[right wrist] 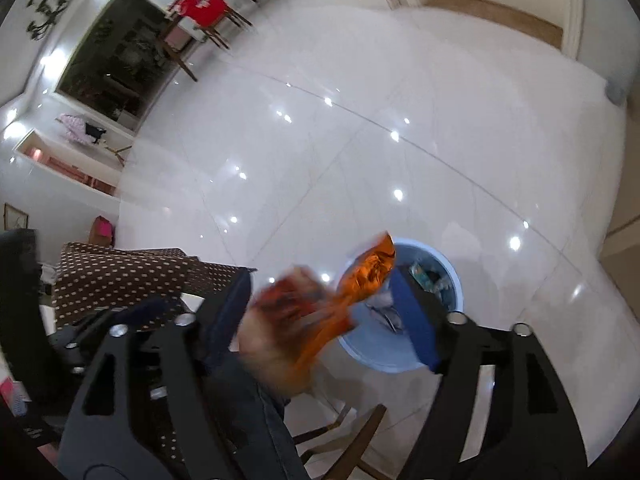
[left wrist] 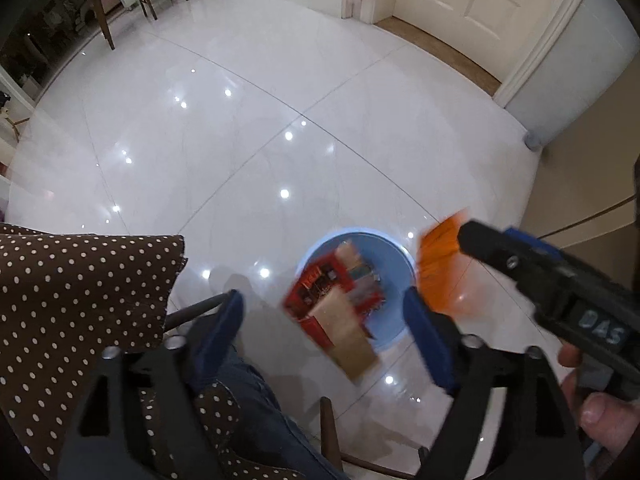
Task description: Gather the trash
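Trash: red box [left wrist: 320, 296] and orange wrapper [right wrist: 360, 280] both blurred just above blue bin [left wrist: 396, 276], apparently mid-drop. Bin already holds wrappers. Left tongs [left wrist: 326, 330] and right tongs [right wrist: 326, 312] both spread apart, gripping nothing. Remaining litter not visible.

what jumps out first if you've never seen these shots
A blurred red and brown carton caught between the open left gripper fingers, above a light blue bin on the glossy white floor. An orange foil wrapper hangs blurred by the open right gripper.
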A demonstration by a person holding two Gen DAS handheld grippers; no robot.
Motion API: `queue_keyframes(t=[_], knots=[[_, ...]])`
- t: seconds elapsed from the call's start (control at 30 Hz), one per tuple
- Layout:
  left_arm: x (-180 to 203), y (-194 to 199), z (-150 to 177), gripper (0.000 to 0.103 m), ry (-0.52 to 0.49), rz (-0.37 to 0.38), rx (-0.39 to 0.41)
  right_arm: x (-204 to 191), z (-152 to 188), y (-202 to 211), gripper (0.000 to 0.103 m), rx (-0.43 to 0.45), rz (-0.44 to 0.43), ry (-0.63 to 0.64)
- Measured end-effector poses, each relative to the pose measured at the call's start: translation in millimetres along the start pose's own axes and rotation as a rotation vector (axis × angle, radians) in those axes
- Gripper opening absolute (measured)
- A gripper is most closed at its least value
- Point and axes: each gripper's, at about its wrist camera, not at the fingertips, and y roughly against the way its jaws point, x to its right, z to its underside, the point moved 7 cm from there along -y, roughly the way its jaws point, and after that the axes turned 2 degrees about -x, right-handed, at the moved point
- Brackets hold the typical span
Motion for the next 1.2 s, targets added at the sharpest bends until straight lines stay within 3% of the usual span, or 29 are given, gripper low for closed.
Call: queue_keyframes(t=[0.2,0.47,0.6,0.77,0.9,1.0,1.2], knots=[[-4.0,17.1,5.2,0.086,-0.006,-0.016,0.036,9.8,11.0,-5.1,0.096,-0.028,0.007,-0.044],[-5.0,88.4,20.0,0.092,0.014,-0.018,0.2,-1.2,17.2,20.1,0.097,0.012,0.076,0.0],[-6.0,129.3,36.5,0.092,0.005,-0.075,0.287,-15.4,21.3,45.2,0.097,0.062,0.091,0.044],[-18.5,188.5,61.1,0.093,0.039,-0.063,0.446,-52.7,26.4,88.6,0.097,0.145,0.081,0.111],[-42.5,236.3,92.6,0.093,0.078,-0.145,0.602,-97.8,36.7,129.2,0.097,0.225,0.061,0.201],[-61.2,261.6,118.6,0.093,0.104,-0.221,0.648,-129.6,49.6,147.5,0.097,0.265,0.051,0.276],[-101.8,308.4,170.1,0.093,0.24,-0.26,0.73,-196.0,92.2,181.2,0.097,0.328,0.001,0.439]])
